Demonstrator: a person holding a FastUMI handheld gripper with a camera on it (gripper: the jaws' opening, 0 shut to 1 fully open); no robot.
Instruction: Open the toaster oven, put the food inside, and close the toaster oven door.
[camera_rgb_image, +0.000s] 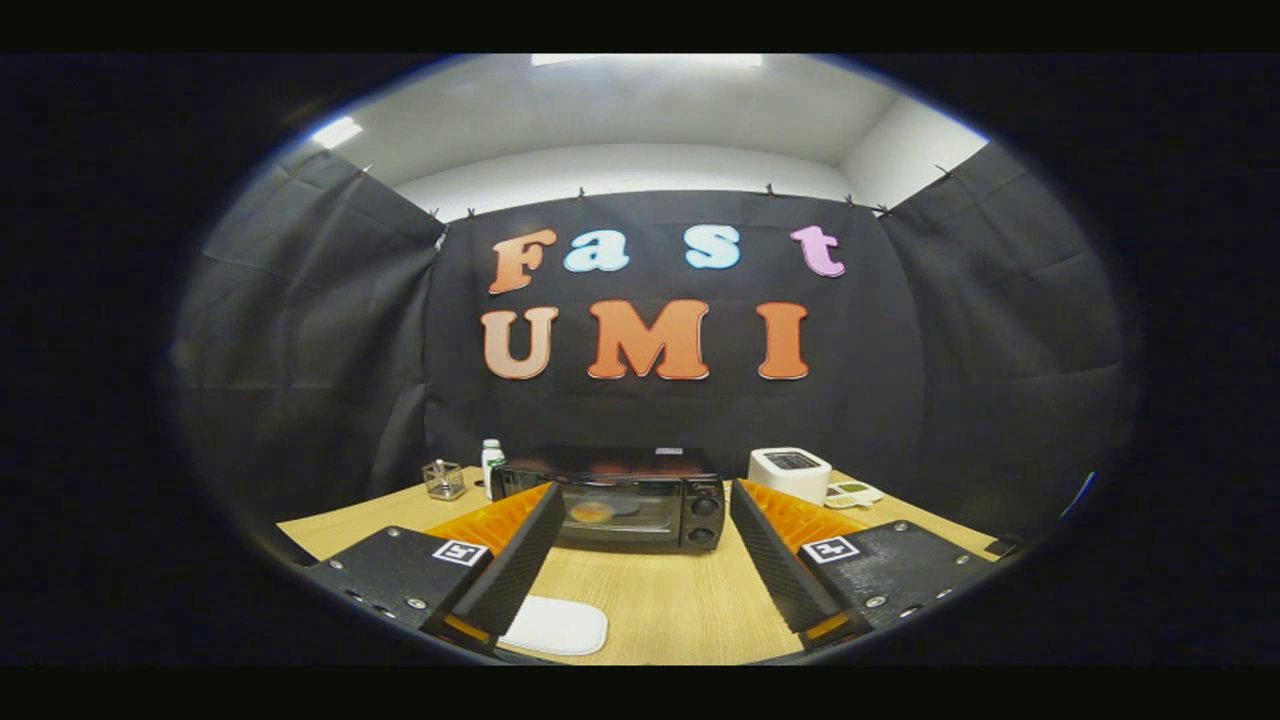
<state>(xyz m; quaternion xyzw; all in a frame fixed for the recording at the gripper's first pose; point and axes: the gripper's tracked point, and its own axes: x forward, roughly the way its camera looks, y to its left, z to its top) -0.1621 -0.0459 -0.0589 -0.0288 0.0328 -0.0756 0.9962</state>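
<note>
My hand-held gripper (640, 560) spread wide, empty. Oven (625, 505) beyond fingers, door looks shut — food (591, 512) seemingly inside already. Task looks near done — only pull-back left.

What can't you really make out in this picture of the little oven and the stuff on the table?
- Toaster oven: its left end sits behind one finger of the open tongs. Something orange shows through the door glass, too blurred to name.
- White pad: partly covered by that same finger.
- Small glass jar and bottle: too small to tell contents.
- White appliance: too small to identify.
</note>
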